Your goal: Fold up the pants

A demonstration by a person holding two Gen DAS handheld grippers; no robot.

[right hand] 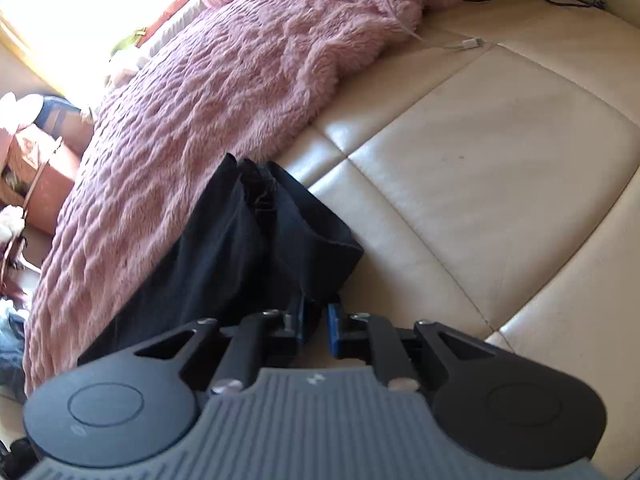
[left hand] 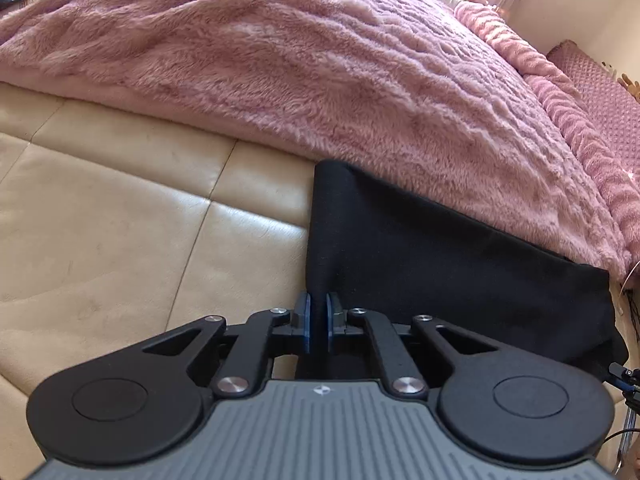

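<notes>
Item one, black pants (left hand: 460, 256): they lie on the cream leather cushion (left hand: 120, 216), along the edge of the pink fleece blanket (left hand: 320, 80), already doubled into a long band.

Item two, your left tongs (left hand: 319, 316): closed on a raised fold of the pants at the band's left end. Blue pads (left hand: 305, 320) press the cloth from both sides.

Item three, your right tongs (right hand: 317, 326): at the opposite end, where the cloth bunches into a dark, pocket-like mouth. The left pad sits against the fabric; a narrow gap shows beside the right pad (right hand: 333, 328), and the view is blurred, so you cannot tell whether cloth is actually pinched.

Item four, a white charging cable (right hand: 468, 43): on the cushion near the blanket, well apart from the pants.

Orientation: the long axis runs between your two tongs, parallel to the blanket's edge, one end at each hand. Neither hand is nearer; each holds station at its own end.

Judgement: the coming fold likely brings one end over the other along that axis, and it depends on the right grip being confirmed first.
</notes>
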